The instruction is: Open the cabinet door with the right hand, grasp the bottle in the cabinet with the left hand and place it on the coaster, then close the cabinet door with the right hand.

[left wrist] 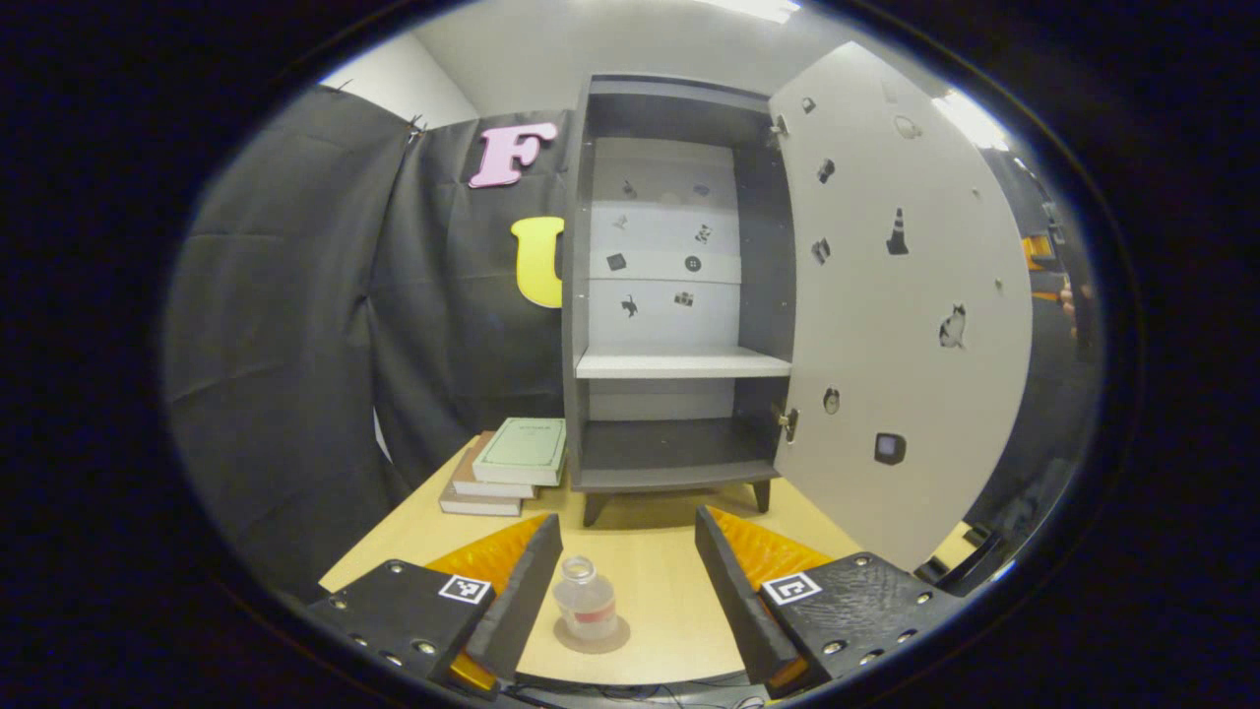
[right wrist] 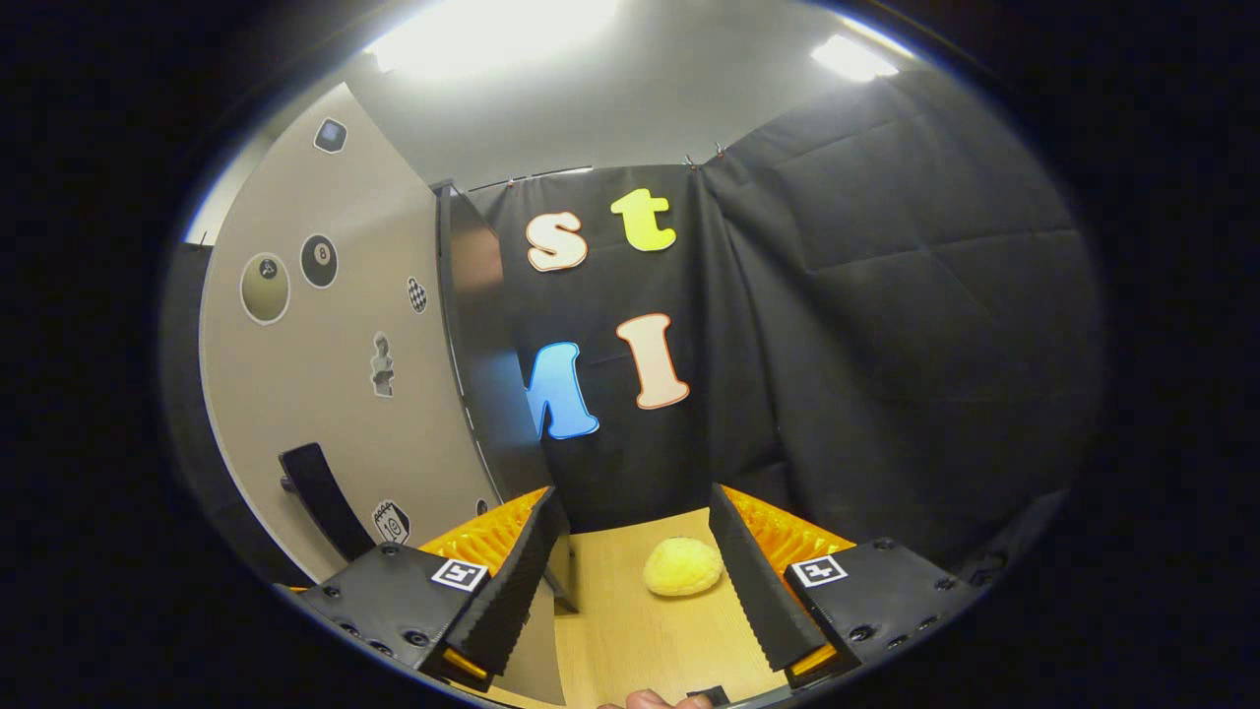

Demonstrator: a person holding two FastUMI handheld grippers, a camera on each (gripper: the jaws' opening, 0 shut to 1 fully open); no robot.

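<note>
- In the left gripper view the left gripper [left wrist: 628,581] is held level and low over the near edge of the table [left wrist: 669,551], pointing at the cabinet [left wrist: 679,286]; its two fingers [left wrist: 522,591] stand wide apart and grip nothing.
- The bottle [left wrist: 585,599], clear with a red band, stands upright on the round coaster [left wrist: 592,635] close to the table's near edge. It lies between the spread fingers, nearer the left one, and I cannot tell whether that finger touches it.
- The cabinet sits toward the table's far edge. Its door [left wrist: 901,305] is swung wide open to the right, and the white shelf [left wrist: 682,362] inside is bare.
- A stack of books [left wrist: 507,468] lies on the table just left of the cabinet, toward the far left corner.
- In the right gripper view the right gripper [right wrist: 635,576] is also level and low over the table [right wrist: 640,630], its jaws spread apart around nothing.
- The open door [right wrist: 335,354] stands just left of this gripper, with its dark handle [right wrist: 320,492] close to the left finger [right wrist: 512,581]; they look apart.
- A yellow sponge-like lump [right wrist: 682,567] lies on the table ahead, between the fingers but farther off, near the far edge by the cloth wall.
- A fingertip [right wrist: 645,700] of the holding hand shows at the bottom edge of the right gripper view.
</note>
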